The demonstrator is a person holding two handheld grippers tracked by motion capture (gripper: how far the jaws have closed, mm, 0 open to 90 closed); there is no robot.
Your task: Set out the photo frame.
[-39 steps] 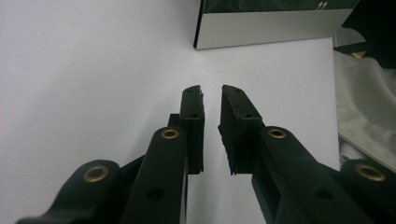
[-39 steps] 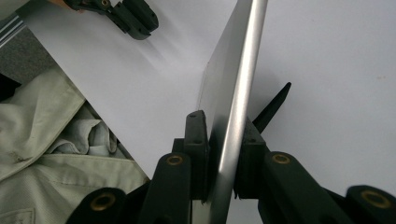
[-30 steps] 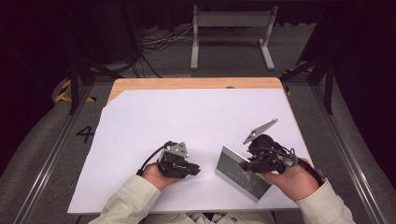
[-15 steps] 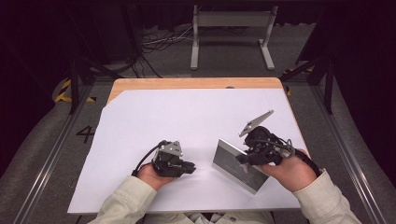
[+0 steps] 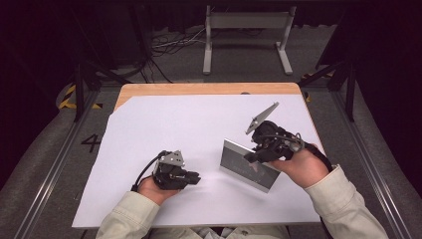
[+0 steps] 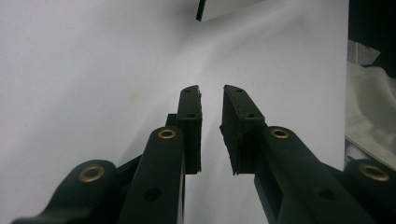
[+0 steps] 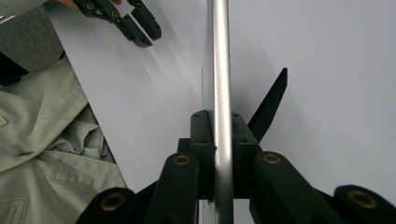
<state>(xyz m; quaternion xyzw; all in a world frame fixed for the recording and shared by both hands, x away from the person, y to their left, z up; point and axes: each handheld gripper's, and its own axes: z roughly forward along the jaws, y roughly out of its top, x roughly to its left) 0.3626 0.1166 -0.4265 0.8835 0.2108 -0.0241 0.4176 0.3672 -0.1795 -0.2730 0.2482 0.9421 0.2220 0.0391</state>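
The picture frame is seen right of centre in the high view, stood on the white sheet with its long axis running from upper left to lower right. It is clamped by the right gripper at its upper edge. In the right gripper view the silver edge of the frame is seen end-on, running straight up the middle, with both pads pressed against it. A black strip, judged to be the frame's back stand, juts out to the right of that edge.

The left gripper is seen lower left of the frame in the high view, well apart from it and lying low over the sheet. Its jaws are parted by a narrow gap and nothing is held between them, as shown in the left gripper view; a dark corner of the frame is seen at the top edge there, nearly straight ahead.

The coming move is judged to turn on this: the frame lies to the right of the free gripper, and its near lower-left end is the closest part to reach.
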